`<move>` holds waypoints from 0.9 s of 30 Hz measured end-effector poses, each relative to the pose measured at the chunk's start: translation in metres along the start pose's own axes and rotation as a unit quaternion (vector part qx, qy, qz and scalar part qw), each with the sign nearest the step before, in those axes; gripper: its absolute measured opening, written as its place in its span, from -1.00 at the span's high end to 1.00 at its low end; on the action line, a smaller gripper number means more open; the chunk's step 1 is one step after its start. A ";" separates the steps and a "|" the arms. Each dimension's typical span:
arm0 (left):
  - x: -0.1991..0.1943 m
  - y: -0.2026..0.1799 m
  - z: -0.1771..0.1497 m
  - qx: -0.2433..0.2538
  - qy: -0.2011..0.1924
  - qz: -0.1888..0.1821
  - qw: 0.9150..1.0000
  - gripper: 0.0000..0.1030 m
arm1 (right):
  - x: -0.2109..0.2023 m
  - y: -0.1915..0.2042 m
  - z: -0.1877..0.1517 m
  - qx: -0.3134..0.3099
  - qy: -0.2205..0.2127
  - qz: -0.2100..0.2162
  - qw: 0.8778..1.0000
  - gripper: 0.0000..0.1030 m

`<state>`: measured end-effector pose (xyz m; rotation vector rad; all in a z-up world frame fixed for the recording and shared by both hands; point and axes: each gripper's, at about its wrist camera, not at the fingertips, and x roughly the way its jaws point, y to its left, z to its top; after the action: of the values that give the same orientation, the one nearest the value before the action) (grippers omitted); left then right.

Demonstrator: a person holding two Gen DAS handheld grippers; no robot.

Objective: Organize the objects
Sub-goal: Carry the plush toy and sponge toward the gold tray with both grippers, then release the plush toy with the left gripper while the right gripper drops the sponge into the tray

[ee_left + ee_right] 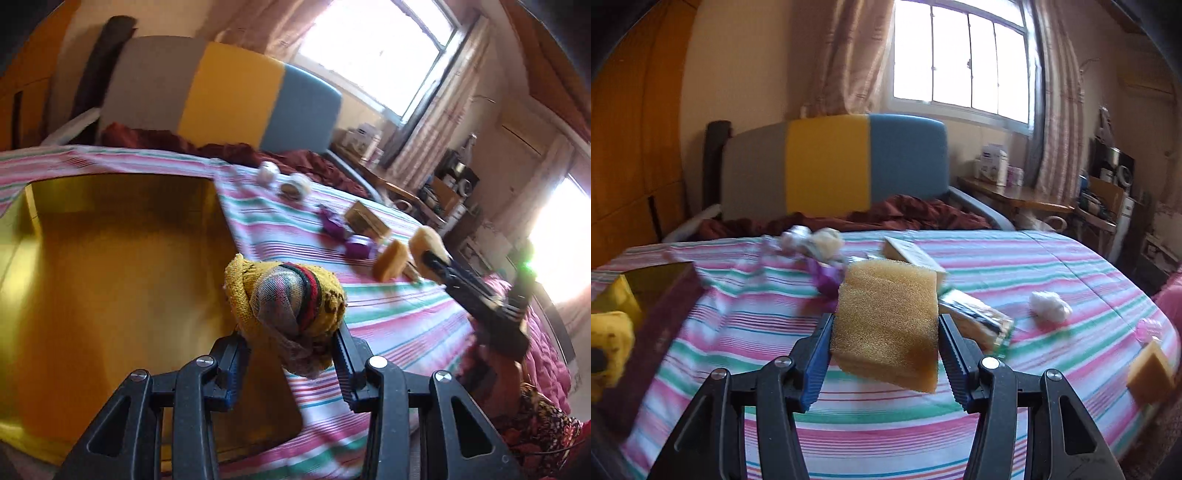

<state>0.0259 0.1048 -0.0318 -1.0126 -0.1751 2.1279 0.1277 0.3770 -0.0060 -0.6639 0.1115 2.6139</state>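
Yellow knitted sock bundle [288,310] is clenched in the left gripper [291,354] jaws, held beside the gold-lined box [110,280] at the bed's left edge. Its long axis points forward, away from the jaws. Carry it over the box interior before releasing. The right gripper [884,332] jaws grasp a sponge [886,321] above the striped bed [1034,266], broad face up.

My left grip: sock [291,314] mustard, red-black-green band, grey toe. My right: sponge [886,325] golden-brown. Box [110,280] yellow inside. Sheet [997,258] pink-green-white stripes. Headboard [827,162] grey, yellow, blue panels.
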 end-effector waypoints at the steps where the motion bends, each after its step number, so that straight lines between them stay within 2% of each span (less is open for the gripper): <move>1: -0.003 0.007 0.000 -0.005 0.000 0.009 1.000 0.20 | -0.002 0.009 0.003 -0.006 -0.001 0.015 1.000 -0.09; 7: -0.023 0.053 0.004 -0.037 -0.005 0.074 0.997 0.20 | -0.017 0.068 0.012 -0.039 0.006 0.108 0.993 -0.09; 13: -0.035 0.102 0.010 -0.089 0.006 0.121 0.989 0.20 | -0.032 0.130 0.014 -0.070 0.028 0.201 0.977 -0.09; 16: -0.041 0.116 0.011 -0.097 0.015 0.147 0.984 0.20 | -0.038 0.161 0.011 -0.083 0.039 0.245 0.965 -0.09; 20: -0.048 0.127 0.007 -0.109 0.025 0.162 0.980 0.20 | -0.038 0.197 0.007 -0.104 0.054 0.278 0.953 -0.09; 27: -0.053 0.141 0.005 -0.118 0.032 0.183 0.975 0.20 | -0.037 0.237 0.000 -0.128 0.070 0.299 0.943 -0.09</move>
<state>-0.0377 -0.0297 -0.0543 -1.3361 -0.2271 2.4433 0.0536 0.1490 0.0045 -1.0436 0.0154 3.1938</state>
